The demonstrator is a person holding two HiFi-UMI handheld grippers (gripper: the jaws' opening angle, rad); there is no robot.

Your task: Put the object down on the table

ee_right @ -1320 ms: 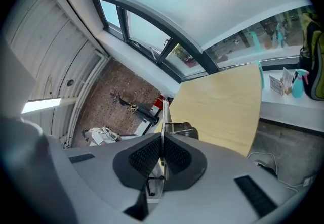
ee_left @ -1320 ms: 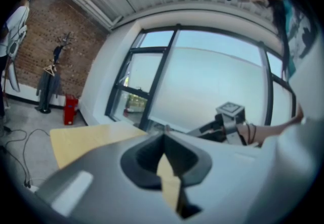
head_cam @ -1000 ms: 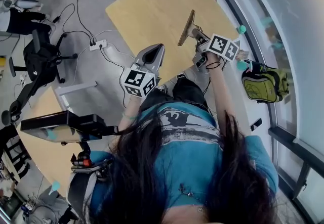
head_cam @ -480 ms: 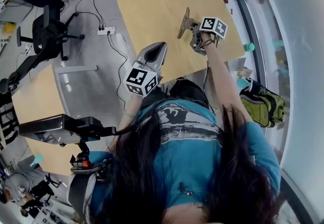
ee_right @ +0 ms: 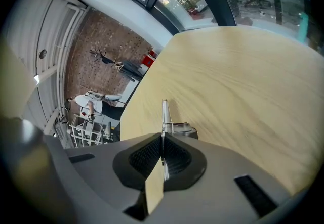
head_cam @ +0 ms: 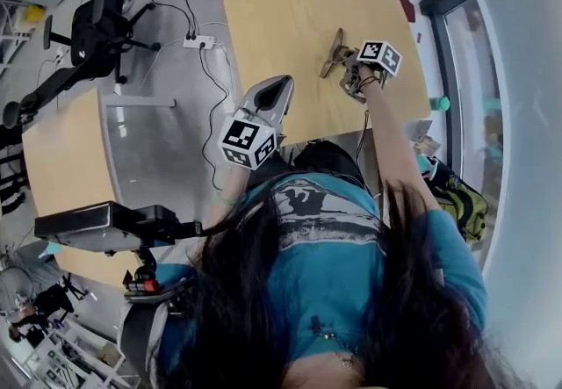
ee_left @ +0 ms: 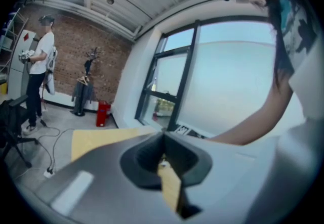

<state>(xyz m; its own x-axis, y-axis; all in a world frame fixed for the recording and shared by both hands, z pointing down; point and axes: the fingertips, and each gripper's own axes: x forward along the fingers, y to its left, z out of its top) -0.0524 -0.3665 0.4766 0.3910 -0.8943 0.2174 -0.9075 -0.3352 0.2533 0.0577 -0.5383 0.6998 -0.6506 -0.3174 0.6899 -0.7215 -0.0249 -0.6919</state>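
Hanging closest to the person's chest, the left tool [head_cam: 277, 87] sits by the near left edge of the pale wooden tabletop [head_cam: 281, 18]. Its own view shows the jaws pressed together with nothing between them, aimed toward the windows rather than at any work. Farther out, at the end of the outstretched right arm, the right tool [head_cam: 349, 65] is clenched on a thin brown board with a metal clip [head_cam: 335, 46], which looks like a clipboard. The right gripper view shows this board edge-on, caught between the closed jaws and sticking out ahead of them, with the silver clip just past the tips. The board is over the right half of the tabletop, seemingly close to the wood and standing on its edge rather than lying flat. Neither view shows whether its lower edge touches the surface. By my reading the board has reached its place and the set-down is in its last stretch. What is left is to bring it fully onto the wood, let it come to rest, and release the jaws. Beyond the tabletop, a white power strip [head_cam: 200, 41] with cables lies on the grey floor [head_cam: 167, 115], with a black office chair [head_cam: 97, 27] farther off.
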